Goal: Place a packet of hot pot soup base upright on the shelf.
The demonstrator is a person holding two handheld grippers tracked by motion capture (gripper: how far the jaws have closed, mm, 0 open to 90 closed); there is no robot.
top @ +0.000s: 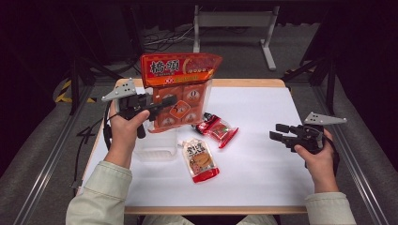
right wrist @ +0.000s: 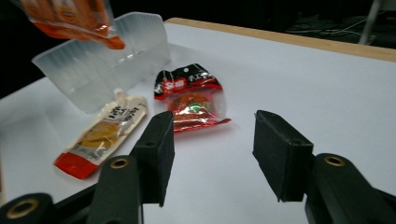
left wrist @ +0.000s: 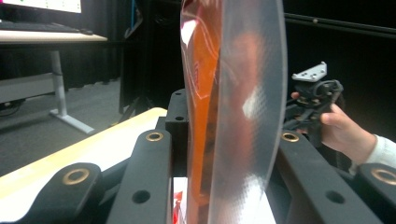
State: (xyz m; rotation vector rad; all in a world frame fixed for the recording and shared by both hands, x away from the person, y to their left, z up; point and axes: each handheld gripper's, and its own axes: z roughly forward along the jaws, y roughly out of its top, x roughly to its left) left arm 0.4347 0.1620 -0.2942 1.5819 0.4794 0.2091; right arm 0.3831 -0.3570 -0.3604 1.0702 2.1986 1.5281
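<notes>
The left gripper (top: 159, 104) is pinching the big orange snack bag (top: 180, 89) and holding it upright in the air just above the clear plastic tray (top: 155, 145). The right gripper (top: 277, 132) is hovering with its jaws spread and nothing between them, well apart from that tray across the white table (top: 263, 164). A red packet (top: 217, 129) and a spouted pouch (top: 201, 160) are lying just beside the tray.

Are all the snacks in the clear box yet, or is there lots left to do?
Nothing looks packed yet. The left gripper holds the big orange bag up over the clear box. The red packet and the pale pouch lie on the table, and the right gripper is open with nothing between its jaws.
</notes>
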